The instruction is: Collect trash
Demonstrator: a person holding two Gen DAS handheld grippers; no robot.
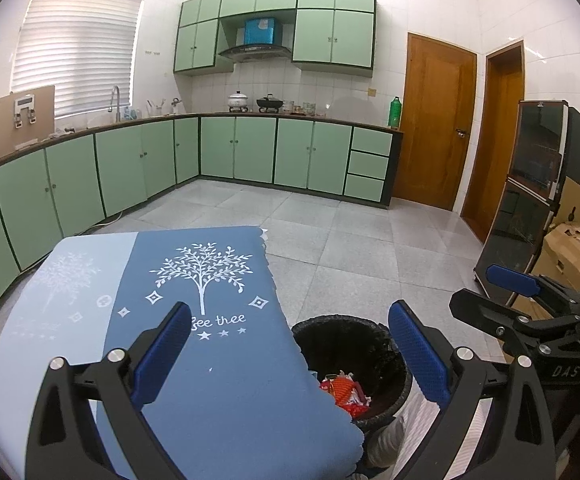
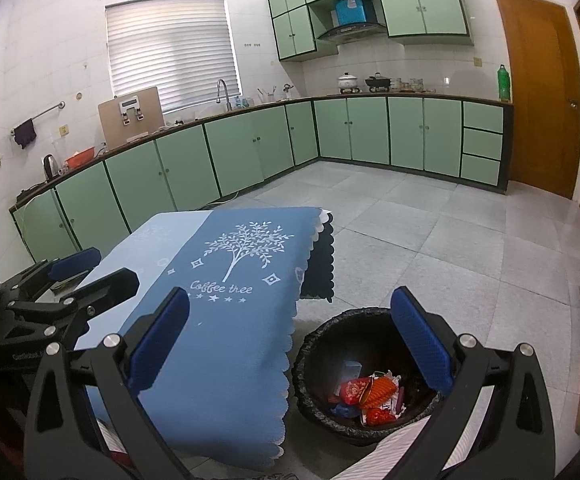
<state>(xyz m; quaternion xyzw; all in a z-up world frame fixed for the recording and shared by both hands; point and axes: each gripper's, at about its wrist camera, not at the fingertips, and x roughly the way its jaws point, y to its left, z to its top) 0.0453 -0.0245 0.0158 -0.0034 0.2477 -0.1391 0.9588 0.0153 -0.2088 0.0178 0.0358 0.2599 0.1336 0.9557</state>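
With both grippers, left gripper [image 1: 290, 356] and right gripper [image 2: 290, 348], wide open and empty, wrappers [image 2: 370, 394] sit in bin [image 2: 318, 336]; tablecloth [image 2: 225, 320] overhang could snag a finger.

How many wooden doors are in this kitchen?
2. One closed wooden door stands just past the end of the green counter, and a second door is on the adjoining wall to its right. Others may lie out of view.
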